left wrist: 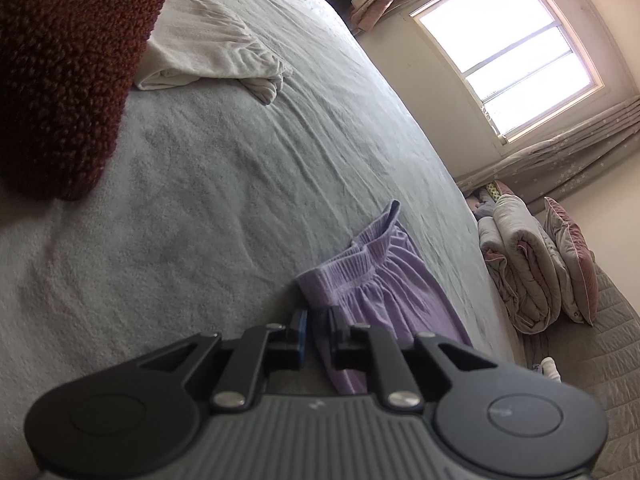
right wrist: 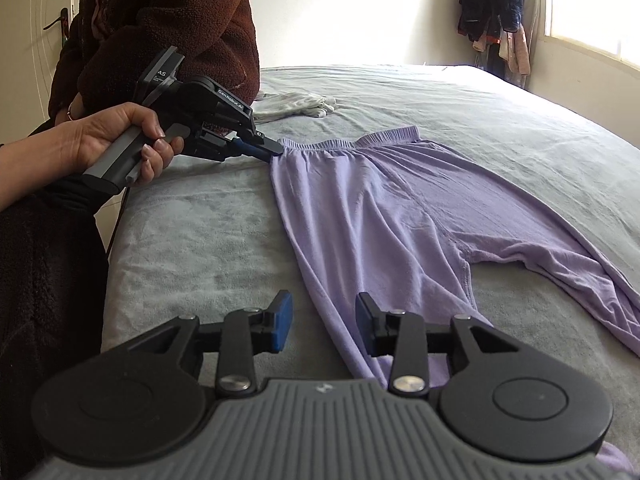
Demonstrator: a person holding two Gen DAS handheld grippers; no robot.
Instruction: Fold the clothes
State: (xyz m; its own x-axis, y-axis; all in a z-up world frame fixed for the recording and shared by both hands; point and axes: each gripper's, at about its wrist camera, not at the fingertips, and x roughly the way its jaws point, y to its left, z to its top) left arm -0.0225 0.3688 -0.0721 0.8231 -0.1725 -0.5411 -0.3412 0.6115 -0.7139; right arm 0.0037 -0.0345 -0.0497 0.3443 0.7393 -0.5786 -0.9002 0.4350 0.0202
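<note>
Lilac trousers [right wrist: 384,208] lie spread flat on the grey bed [right wrist: 192,240], waistband toward the far side, legs toward the camera and right. My left gripper [left wrist: 318,326] is shut on the near corner of the waistband [left wrist: 344,276]; it also shows in the right wrist view [right wrist: 272,150], pinching that corner. My right gripper [right wrist: 324,328] is open, its blue-padded fingers [right wrist: 282,322] either side of the near trouser leg's left edge, just above the bed.
A white garment [left wrist: 216,52] lies crumpled farther along the bed, also in the right wrist view [right wrist: 300,104]. The person's dark red fleece sleeve [left wrist: 68,68] is at left. Folded quilts and pillows [left wrist: 532,264] are beyond the bed under the window. Clothes [right wrist: 492,12] hang in the corner.
</note>
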